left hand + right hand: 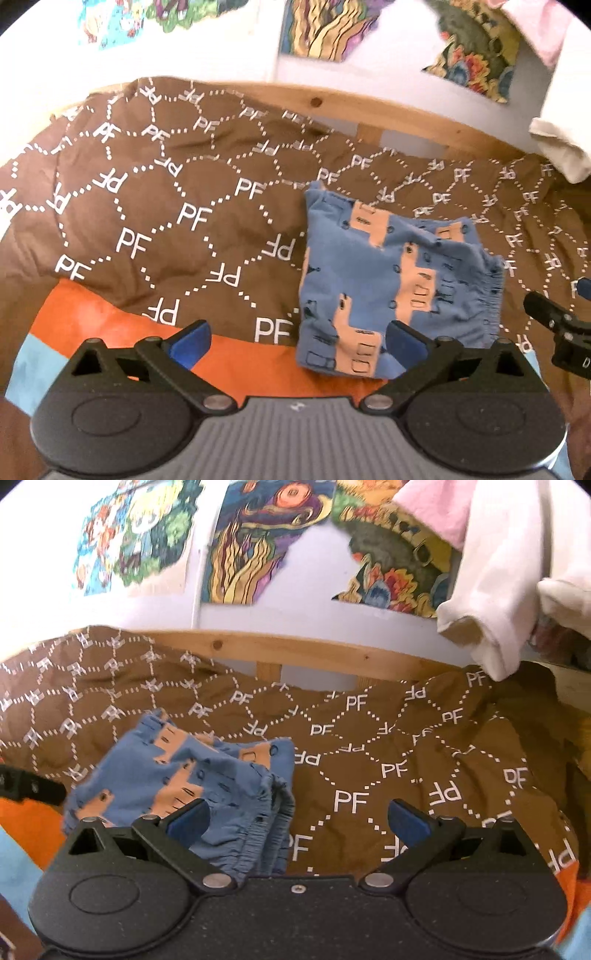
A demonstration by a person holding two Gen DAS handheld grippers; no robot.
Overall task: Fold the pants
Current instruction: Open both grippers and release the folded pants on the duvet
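Note:
The pants (391,280) are small, blue with tan patches, folded into a compact square on the brown "PF" bedspread (166,206). Their gathered waistband faces right. My left gripper (297,343) is open and empty, just in front of the pants' near left edge. My right gripper (297,821) is open and empty, above the bedspread beside the waistband of the pants (177,771). The right gripper also shows at the right edge of the left wrist view (561,325), and part of the left gripper shows at the left edge of the right wrist view (26,786).
A wooden bed frame (332,103) runs along the back, with a white wall and colourful pictures (251,542) behind it. White and pink clothes (509,583) hang at the back right. An orange and light-blue cloth (92,321) lies at the near edge.

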